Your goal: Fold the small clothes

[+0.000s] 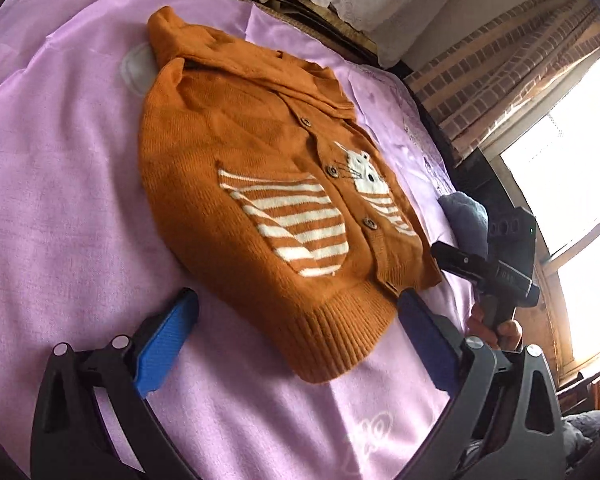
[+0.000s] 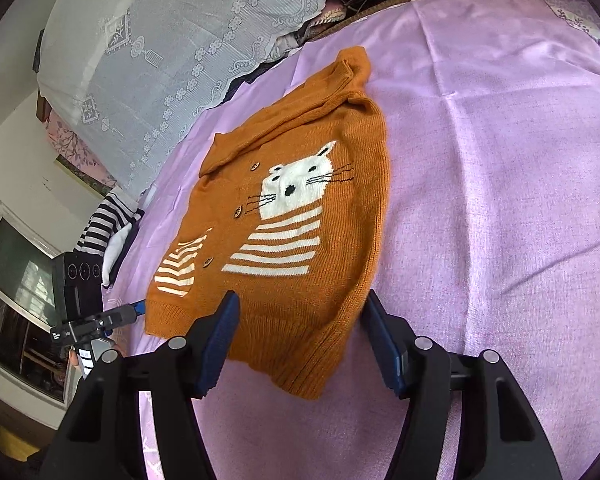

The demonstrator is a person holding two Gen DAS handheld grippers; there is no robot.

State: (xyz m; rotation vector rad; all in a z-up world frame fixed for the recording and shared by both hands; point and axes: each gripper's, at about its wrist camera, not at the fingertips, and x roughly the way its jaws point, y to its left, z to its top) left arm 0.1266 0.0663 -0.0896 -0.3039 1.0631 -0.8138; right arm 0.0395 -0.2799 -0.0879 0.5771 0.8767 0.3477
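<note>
An orange knitted cardigan (image 1: 260,200) with a white cat and stripes lies flat and buttoned on the purple sheet (image 1: 60,220), sleeves tucked in. In the left wrist view my left gripper (image 1: 300,324) is open, its blue fingers (image 1: 172,340) straddling the ribbed hem's corner without pressing it. In the right wrist view the cardigan (image 2: 300,216) has its hem between the wide-apart pads of my right gripper (image 2: 302,340), which is open just over the fabric. The right gripper (image 1: 444,250) shows beside the hem's right corner, held by a hand (image 1: 496,328). The left gripper (image 2: 138,307) sits at the hem's left corner.
A striped black-and-white garment (image 2: 100,232) lies at the sheet's left edge and a blue-grey cloth (image 1: 464,216) at its right edge. White lace fabric (image 2: 160,60) covers things behind the bed. A bright window (image 1: 572,200) is at the right.
</note>
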